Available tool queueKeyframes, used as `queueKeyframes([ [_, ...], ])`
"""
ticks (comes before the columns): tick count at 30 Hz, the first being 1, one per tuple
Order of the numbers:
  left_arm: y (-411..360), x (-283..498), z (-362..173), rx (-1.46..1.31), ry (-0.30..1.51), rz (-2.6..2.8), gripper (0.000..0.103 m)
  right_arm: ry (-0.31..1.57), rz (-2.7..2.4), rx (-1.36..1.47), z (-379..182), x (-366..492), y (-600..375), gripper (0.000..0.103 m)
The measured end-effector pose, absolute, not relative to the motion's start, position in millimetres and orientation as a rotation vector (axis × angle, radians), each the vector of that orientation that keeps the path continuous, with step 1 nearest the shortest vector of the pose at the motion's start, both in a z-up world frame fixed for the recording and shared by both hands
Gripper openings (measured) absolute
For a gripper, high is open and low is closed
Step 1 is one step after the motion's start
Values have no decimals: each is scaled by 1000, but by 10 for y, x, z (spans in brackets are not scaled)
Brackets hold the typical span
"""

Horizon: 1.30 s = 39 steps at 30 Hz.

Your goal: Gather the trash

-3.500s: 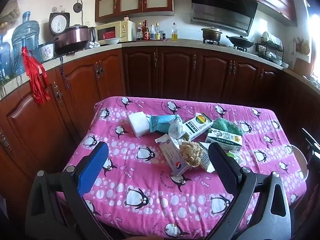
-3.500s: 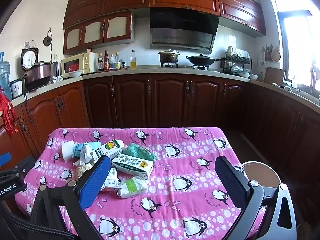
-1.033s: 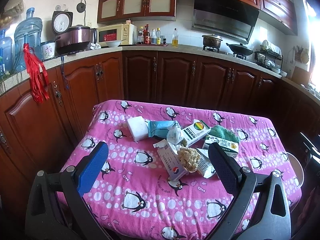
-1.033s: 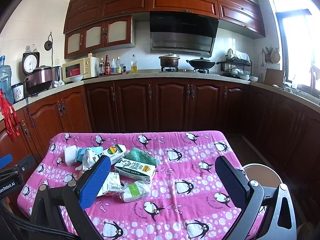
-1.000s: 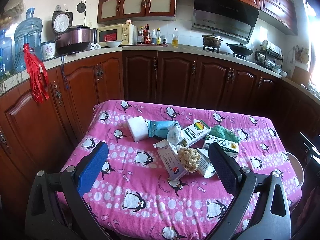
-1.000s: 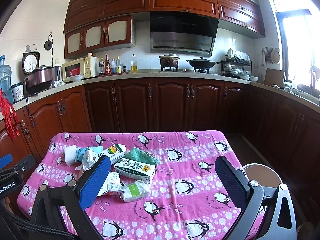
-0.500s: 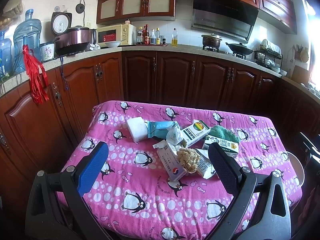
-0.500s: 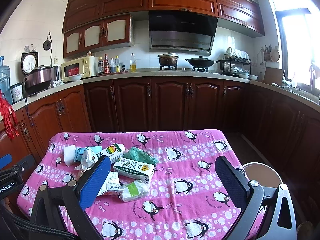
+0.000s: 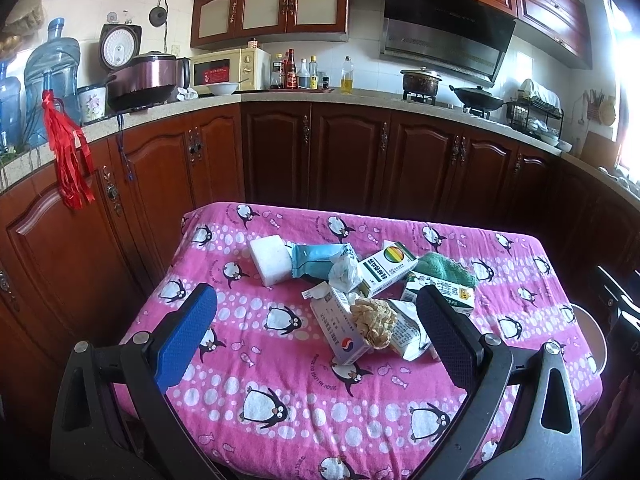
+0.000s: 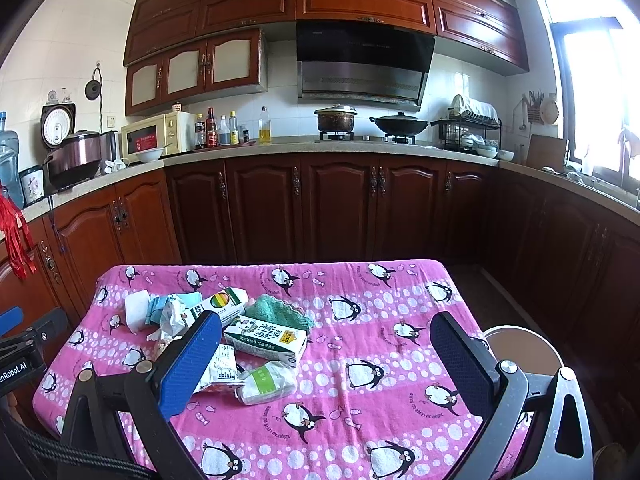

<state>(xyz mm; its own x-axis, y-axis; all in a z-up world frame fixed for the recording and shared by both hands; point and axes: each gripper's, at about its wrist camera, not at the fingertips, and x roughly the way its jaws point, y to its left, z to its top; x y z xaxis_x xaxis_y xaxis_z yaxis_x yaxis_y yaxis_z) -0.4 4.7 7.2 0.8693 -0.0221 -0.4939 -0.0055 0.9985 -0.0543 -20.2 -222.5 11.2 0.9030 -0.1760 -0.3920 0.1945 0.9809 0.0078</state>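
- My left tongs (image 9: 316,336) hang spread wide above the near edge of the desk (image 9: 280,408), gripping nothing; the desk wears a pink penguin-print cloth.
- Farthest left in the trash heap I see a white foam block (image 9: 269,259) lying flat, with a teal wrapper (image 9: 314,258) touching its right side.
- Against the wrapper's right end sits a crumpled white tissue (image 9: 345,271), and just beside that a white carton with a rainbow circle (image 9: 387,267).
- Nearer to me lies a white and blue box (image 9: 340,330) with a tan crumpled wad (image 9: 374,320) resting on it; a flattened white carton (image 9: 406,330) pokes out from under the wad on the right.
- Behind the right finger I see a green cloth (image 9: 450,270) and, touching its near edge, a green-and-white milk carton (image 9: 444,292).
- From the right wrist view, a small white packet with a green label (image 10: 266,382) lies nearest to me in the heap, in front of the milk carton.
- My right tongs (image 10: 326,360) are likewise spread wide and empty, over bare cloth to the right of the heap.
- Beyond the desk's right edge, low down, stands a round white-rimmed bin (image 10: 520,346).
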Motion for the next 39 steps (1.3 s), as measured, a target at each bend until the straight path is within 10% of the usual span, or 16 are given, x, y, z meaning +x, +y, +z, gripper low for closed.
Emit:
queueKeyframes([
  [39,-20,248,-146,-27,597,-45,100,469,-192,57,-58,6,-2248,103],
])
